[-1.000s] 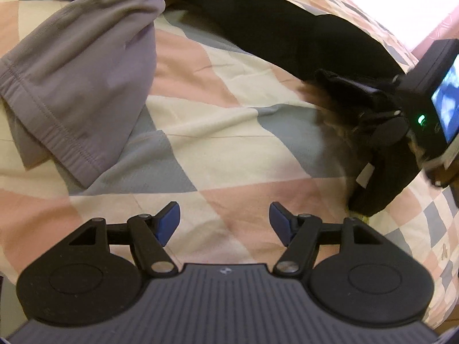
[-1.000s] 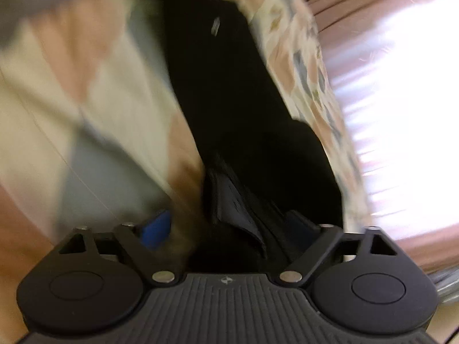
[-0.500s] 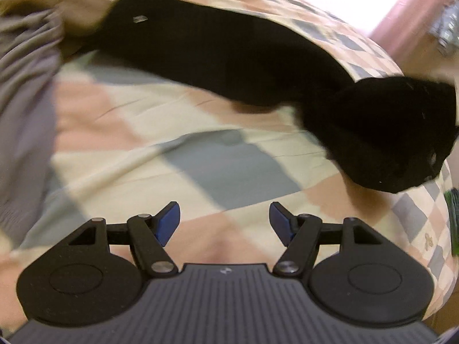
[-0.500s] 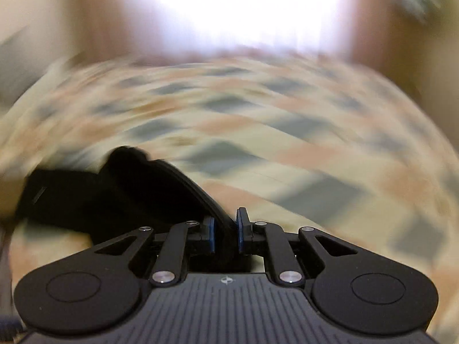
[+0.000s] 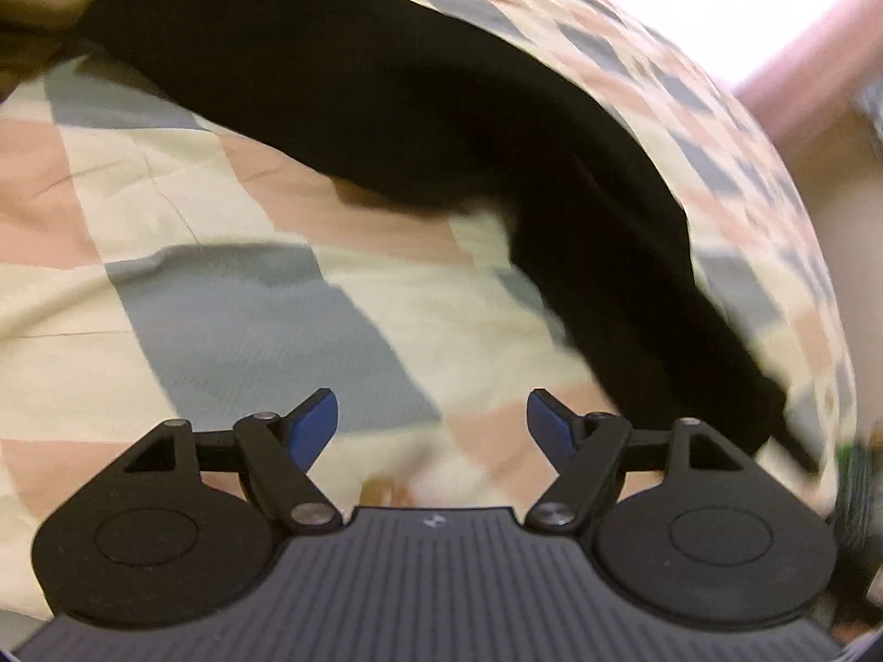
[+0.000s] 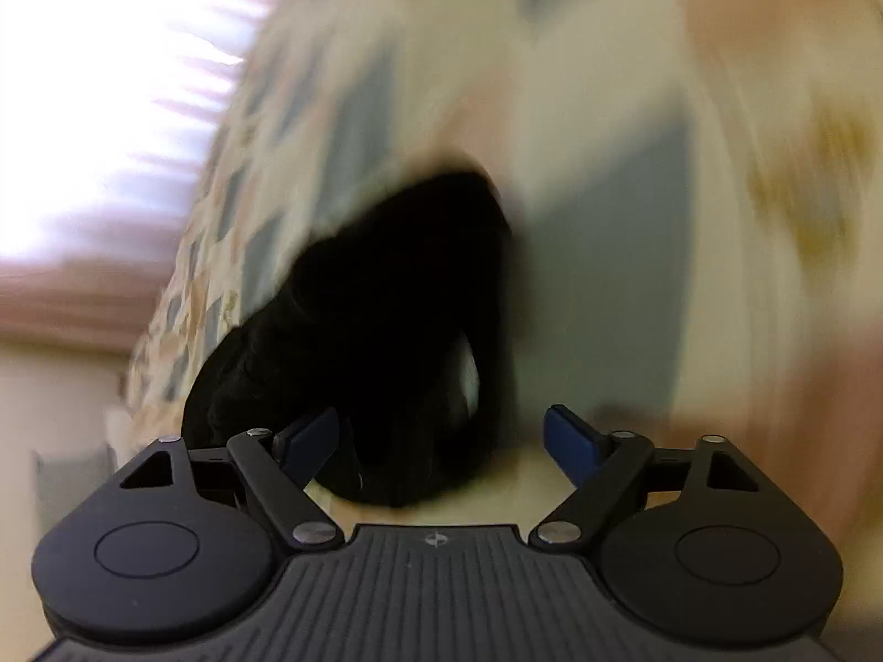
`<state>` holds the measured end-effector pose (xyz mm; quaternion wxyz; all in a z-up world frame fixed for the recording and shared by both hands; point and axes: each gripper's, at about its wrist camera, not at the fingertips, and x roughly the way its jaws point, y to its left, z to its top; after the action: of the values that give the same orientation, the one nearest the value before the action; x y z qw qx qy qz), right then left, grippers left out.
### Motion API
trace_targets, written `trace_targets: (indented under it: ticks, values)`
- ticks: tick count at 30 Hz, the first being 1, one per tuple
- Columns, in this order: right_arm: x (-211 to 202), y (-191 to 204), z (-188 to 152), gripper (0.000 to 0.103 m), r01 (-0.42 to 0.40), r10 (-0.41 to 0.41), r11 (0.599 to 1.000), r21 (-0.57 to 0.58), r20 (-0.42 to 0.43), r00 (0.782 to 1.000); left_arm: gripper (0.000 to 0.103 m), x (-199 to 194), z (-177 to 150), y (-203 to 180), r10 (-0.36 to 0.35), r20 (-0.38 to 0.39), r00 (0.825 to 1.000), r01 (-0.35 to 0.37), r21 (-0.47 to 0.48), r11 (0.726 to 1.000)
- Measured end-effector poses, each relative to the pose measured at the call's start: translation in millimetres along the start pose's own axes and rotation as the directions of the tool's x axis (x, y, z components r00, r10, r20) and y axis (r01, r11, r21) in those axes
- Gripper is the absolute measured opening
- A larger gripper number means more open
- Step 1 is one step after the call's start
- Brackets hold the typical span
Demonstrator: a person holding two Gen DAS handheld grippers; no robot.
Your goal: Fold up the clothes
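Note:
A long black garment (image 5: 419, 110) lies stretched across the checked bedspread (image 5: 232, 309), from the far left down to the right edge of the bed. My left gripper (image 5: 431, 422) hovers over bare bedspread in front of it, its jaws opening with nothing between them. In the blurred right wrist view the bunched end of the black garment (image 6: 386, 320) lies just ahead of my right gripper (image 6: 441, 438). Its jaws are opening wide; cloth reaches between the blue pads, which do not press on it.
Brown fabric (image 5: 33, 0) shows at the far left corner beside the black garment. A bright window with pinkish curtains (image 6: 110, 110) stands beyond the bed. The bed's edge (image 5: 828, 386) drops off at the right.
The right gripper swung round with the garment's end, shut, then opened and let go. The left gripper slid right, leaving the grey garment out of view, and its jaws widened slightly.

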<state>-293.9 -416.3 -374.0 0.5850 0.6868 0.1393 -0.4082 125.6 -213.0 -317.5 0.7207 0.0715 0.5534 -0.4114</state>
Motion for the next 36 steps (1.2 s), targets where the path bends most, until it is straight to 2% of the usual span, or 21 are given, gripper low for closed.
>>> trace_targets:
  ticks: [2,3,5,7,8,11,12,14,17,19,21,23,24,25,26,27,30,31,33,34,36]
  values:
    - [-0.9,27.0,-13.9,0.074,0.142,-0.125,0.958,-0.25,0.083,0.989,0.072,3.1,11.9,1.1,0.07,0.051,0.996,-0.073,0.061,0.996]
    - [-2.6,44.8,-20.4,0.074,0.221,-0.174,0.891,-0.396,0.151,0.973,0.072,6.3,15.6,-2.1,0.134,0.088,0.987,-0.147,0.162,0.976]
    - [-2.2,81.0,-38.2,0.074,0.334,-0.173,0.695,-0.636,0.302,0.937,0.072,14.7,20.8,-7.0,0.237,0.173,0.956,-0.285,0.36,0.888]
    - [-0.9,117.4,-57.3,0.082,0.437,-0.105,0.431,-0.789,0.437,0.893,0.072,32.8,25.7,-3.9,0.297,0.255,0.92,-0.391,0.556,0.734]
    - [1.7,130.1,-67.2,0.082,0.457,-0.07,0.323,-0.829,0.46,0.885,0.07,41.9,29.1,0.5,0.318,0.289,0.903,-0.43,0.628,0.649]
    - [33.4,152.6,-91.6,0.086,0.398,-0.05,0.15,-0.905,0.395,0.917,0.068,71.0,41.8,21.2,0.342,0.43,0.835,-0.536,0.777,0.331]
    - [50.5,157.6,-100.1,0.086,0.395,-0.07,0.097,-0.914,0.39,0.918,0.068,78.6,44.1,27.5,0.331,0.461,0.823,-0.548,0.799,0.249]
    - [77.9,161.6,-112.9,0.083,0.42,-0.123,0.041,-0.907,0.412,0.903,0.068,94.2,51.9,47.9,0.302,0.522,0.798,-0.56,0.827,0.053]
    - [103.4,160.2,-124.1,0.082,0.452,-0.193,0.008,-0.892,0.442,0.876,0.066,114.7,59.1,79.7,0.289,0.571,0.769,-0.542,0.821,-0.18]
    - [113.5,156.1,-128.0,0.085,0.47,-0.234,0.004,-0.883,0.456,0.858,0.065,126.7,60.5,103.1,0.277,0.596,0.754,-0.51,0.796,-0.325]
    - [119.9,145.0,-134.0,0.084,0.489,-0.257,-0.035,-0.872,0.48,0.839,0.063,140.1,59.1,128.7,0.265,0.624,0.735,-0.475,0.752,-0.456]
    - [125.2,136.3,-137.7,0.082,0.495,-0.257,-0.084,-0.865,0.499,0.828,0.043,149.6,58.2,149.7,0.238,0.651,0.721,-0.442,0.697,-0.564]
    - [128.9,137.7,-134.4,0.072,0.494,-0.258,-0.089,-0.865,0.499,0.827,0.016,148.1,61.1,152.5,0.228,0.656,0.719,-0.443,0.686,-0.577]
    - [129.3,140.0,-130.3,0.056,0.492,-0.258,-0.082,-0.867,0.495,0.83,0.004,146.6,64.0,155.2,0.218,0.662,0.717,-0.444,0.675,-0.59]
    - [125.2,143.3,-126.0,0.05,0.475,-0.257,-0.062,-0.878,0.474,0.842,0.004,135.8,72.0,147.9,0.221,0.645,0.732,-0.457,0.705,-0.543]
    - [117.8,147.9,-122.0,0.03,0.449,-0.247,-0.033,-0.893,0.442,0.862,0.003,124.9,80.0,140.6,0.222,0.627,0.746,-0.468,0.732,-0.495]
    - [100.1,165.8,-115.5,0.017,0.426,-0.204,-0.026,-0.904,0.422,0.884,0.003,86.8,108.7,114.1,0.199,0.599,0.775,-0.509,0.779,-0.366]
    - [94.7,172.4,-113.4,0.015,0.423,-0.188,-0.028,-0.906,0.421,0.888,0.004,70.0,127.0,99.5,0.188,0.595,0.782,-0.531,0.793,-0.3]
    - [83.4,189.2,-99.3,0.012,0.44,-0.153,-0.001,-0.898,0.435,0.887,0.004,48.9,163.3,74.9,0.159,0.607,0.779,-0.576,0.792,-0.203]
    - [77.7,198.1,-90.8,0.011,0.451,-0.135,0.018,-0.893,0.444,0.886,0.004,44.0,188.7,59.6,0.138,0.626,0.767,-0.607,0.779,-0.157]
    - [73.7,216.4,-68.8,0.009,0.486,-0.103,0.04,-0.873,0.48,0.871,0.005,50.2,237.6,25.9,0.119,0.674,0.729,-0.667,0.739,-0.1]
